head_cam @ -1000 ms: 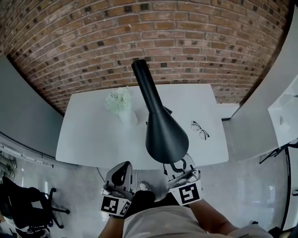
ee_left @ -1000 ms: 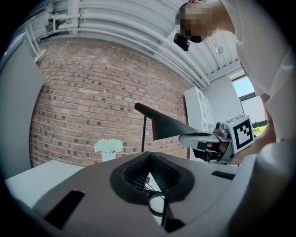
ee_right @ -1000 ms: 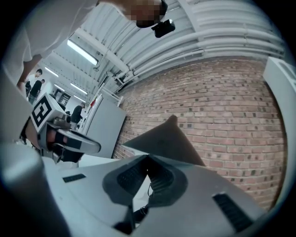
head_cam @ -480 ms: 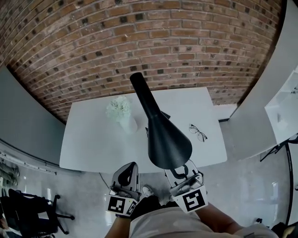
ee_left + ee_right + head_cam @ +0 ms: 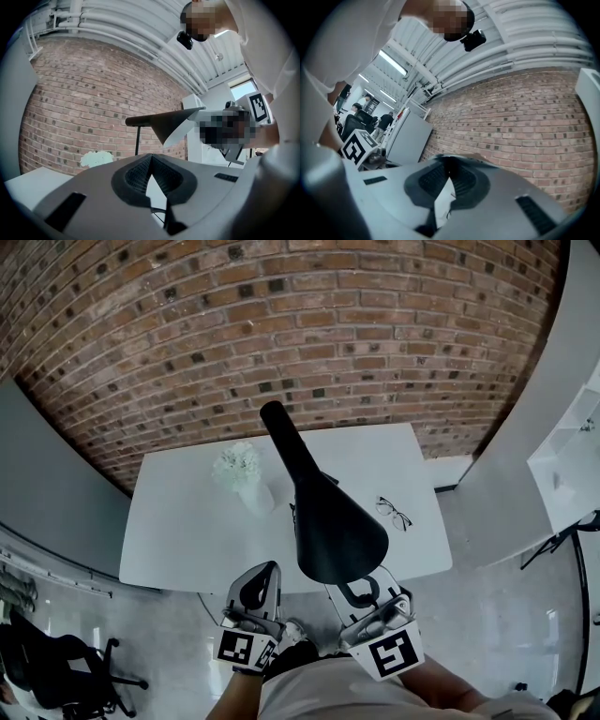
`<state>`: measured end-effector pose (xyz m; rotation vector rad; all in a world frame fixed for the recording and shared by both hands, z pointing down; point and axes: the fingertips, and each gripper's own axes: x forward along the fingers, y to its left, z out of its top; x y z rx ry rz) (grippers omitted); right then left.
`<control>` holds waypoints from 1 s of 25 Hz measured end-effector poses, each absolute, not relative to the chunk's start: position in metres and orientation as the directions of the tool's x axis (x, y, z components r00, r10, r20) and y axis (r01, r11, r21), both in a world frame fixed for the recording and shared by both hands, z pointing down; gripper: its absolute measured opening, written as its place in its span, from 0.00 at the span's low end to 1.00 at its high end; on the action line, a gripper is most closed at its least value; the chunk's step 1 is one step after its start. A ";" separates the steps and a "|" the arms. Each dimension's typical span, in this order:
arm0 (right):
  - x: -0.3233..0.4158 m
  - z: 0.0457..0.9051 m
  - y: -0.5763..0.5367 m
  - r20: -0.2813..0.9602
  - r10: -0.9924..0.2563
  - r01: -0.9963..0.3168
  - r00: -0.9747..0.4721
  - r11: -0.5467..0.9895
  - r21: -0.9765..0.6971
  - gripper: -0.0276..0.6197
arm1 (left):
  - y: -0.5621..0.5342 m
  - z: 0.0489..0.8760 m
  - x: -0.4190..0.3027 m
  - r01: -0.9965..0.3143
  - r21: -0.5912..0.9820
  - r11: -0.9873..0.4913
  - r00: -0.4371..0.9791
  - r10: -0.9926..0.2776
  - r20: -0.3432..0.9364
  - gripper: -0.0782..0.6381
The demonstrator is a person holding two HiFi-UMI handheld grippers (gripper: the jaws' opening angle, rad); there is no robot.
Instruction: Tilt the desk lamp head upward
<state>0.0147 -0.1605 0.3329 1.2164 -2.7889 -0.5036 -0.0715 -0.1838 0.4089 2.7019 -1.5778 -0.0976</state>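
brick wall (image 5: 281, 324) behind white desk (image 5: 187, 531). at its near edge right gripper (image 5: 357, 591) pinches black cone-shaped lamp head (image 5: 337, 531), tilt seemingly half done; left gripper (image 5: 266, 570) closed, empty.

Head view: taken from above the person, faced forward and steeply down; the white table (image 5: 187, 521), the brick wall (image 5: 281, 334) and both grippers are seen from well off.
Left gripper view: shot along the left gripper (image 5: 151, 173), angled up at wall and ceiling pipes (image 5: 117, 33); its jaws are held close in the lower frame.
Right gripper view: shot along the right gripper (image 5: 447, 180), likewise angled up.
Shared: the brick wall is caught in all three; the desk lamp head (image 5: 339, 531) is seen from above and, side-on, from the left gripper; the head camera (image 5: 185, 40) is caught in both gripper views.
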 end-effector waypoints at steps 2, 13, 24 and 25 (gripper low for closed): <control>0.015 0.327 -0.161 -0.081 -0.723 -0.703 -0.686 0.629 0.332 0.07 | -0.184 0.407 -0.073 -0.871 0.038 -0.489 0.487 -0.872 -0.052 0.11; 0.012 0.295 -0.164 -0.067 -0.740 -0.699 -0.669 0.597 0.393 0.07 | -0.181 0.397 -0.079 -0.874 0.037 -0.484 0.480 -0.873 -0.088 0.11; 0.010 0.295 -0.160 -0.082 -0.741 -0.722 -0.667 0.615 0.317 0.07 | -0.176 0.393 -0.082 -0.872 0.032 -0.488 0.483 -0.870 -0.096 0.12; 0.012 0.296 -0.159 -0.083 -0.744 -0.728 -0.662 0.613 0.307 0.07 | -0.175 0.394 -0.081 -0.872 0.034 -0.488 0.484 -0.870 -0.093 0.12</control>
